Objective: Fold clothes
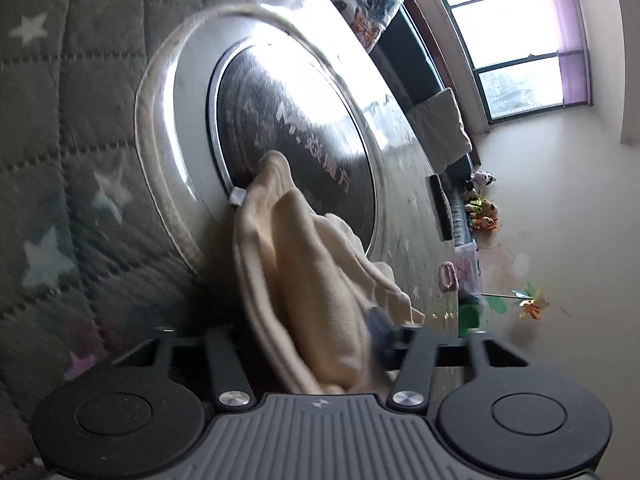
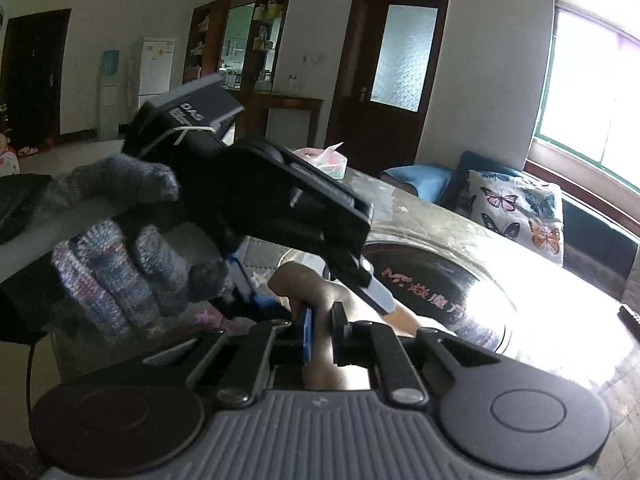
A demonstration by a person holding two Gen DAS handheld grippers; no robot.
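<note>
Window (image 1: 516, 36) backlight, tabletop (image 1: 280, 60) glare, motion blur

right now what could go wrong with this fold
1. The cream garment hangs bunched, not flat, so a fold made now may come out crooked.
2. The left hand-held gripper sits right ahead of the right hand-held gripper; they could knock.
3. The glossy round tabletop looks slick, so the cloth may slide.

A round tabletop (image 2: 452, 216) carries a dark glass turntable (image 1: 288, 128) at its middle, white lettering across it. A cream garment (image 1: 304, 280) lies bunched over the near edge, reaching onto the turntable. A pink tissue box (image 2: 324, 160) stands at the far edge.
</note>
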